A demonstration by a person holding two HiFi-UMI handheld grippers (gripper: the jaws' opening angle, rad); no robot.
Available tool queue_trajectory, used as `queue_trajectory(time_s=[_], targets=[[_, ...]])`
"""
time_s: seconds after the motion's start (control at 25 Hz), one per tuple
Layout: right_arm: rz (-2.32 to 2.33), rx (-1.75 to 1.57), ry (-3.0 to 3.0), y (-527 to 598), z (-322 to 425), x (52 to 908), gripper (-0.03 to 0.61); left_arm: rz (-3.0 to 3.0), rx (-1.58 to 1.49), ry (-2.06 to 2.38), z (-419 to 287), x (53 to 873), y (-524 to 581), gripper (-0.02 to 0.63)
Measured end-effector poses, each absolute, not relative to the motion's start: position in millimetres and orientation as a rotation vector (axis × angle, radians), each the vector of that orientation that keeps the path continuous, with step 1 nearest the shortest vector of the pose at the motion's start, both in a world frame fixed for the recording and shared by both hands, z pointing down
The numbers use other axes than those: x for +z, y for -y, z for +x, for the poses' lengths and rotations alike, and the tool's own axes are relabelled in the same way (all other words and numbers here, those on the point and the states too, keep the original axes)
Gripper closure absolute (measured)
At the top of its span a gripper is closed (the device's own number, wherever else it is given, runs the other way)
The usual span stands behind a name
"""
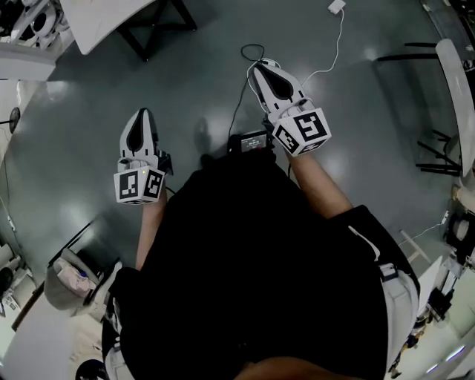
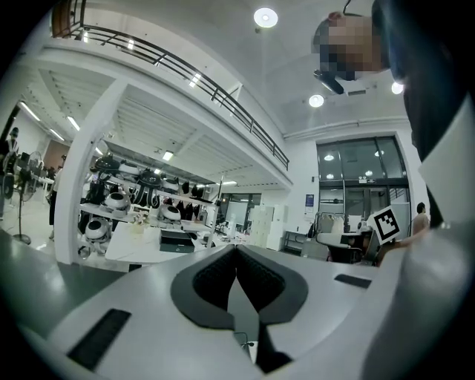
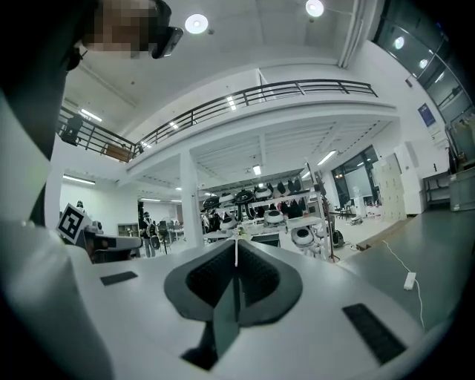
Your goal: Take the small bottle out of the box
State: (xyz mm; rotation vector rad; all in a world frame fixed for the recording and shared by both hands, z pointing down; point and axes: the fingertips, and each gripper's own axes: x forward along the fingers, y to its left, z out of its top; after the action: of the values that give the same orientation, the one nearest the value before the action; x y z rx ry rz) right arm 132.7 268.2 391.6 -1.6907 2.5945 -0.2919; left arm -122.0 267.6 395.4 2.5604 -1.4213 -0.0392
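Neither a box nor a small bottle shows in any view. In the head view I look down on a person in black who holds both grippers level above a grey floor. My left gripper (image 1: 141,113) is shut with nothing between its jaws, and in the left gripper view the dark pads meet at the tip (image 2: 236,249). My right gripper (image 1: 264,65) reaches a little further forward. It is shut and empty too, its pads pressed together (image 3: 236,246). Each marker cube (image 1: 139,185) (image 1: 301,131) sits at the back of its gripper, by the hand.
A white table (image 1: 96,22) stands at the far left. A white plug with its cable (image 1: 336,7) lies on the floor ahead. A chair frame (image 1: 451,70) stands at the right. The gripper views show shelves of white robot parts (image 2: 119,204) (image 3: 260,215) under a railed mezzanine.
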Motion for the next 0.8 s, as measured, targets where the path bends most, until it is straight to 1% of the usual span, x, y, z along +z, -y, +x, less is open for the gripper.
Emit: queue_trajectory(time_s=[0.4,0.8], targets=[[-1.610,-0.293,-2.609,-245,150,400,0.543,2.516,-0.036,1.518,-116,393,-263,0.598],[-1.749,-0.387,-2.506,-213,195,441,0.543,2.504,0.070,1.479,-107,418,-239,0.598]])
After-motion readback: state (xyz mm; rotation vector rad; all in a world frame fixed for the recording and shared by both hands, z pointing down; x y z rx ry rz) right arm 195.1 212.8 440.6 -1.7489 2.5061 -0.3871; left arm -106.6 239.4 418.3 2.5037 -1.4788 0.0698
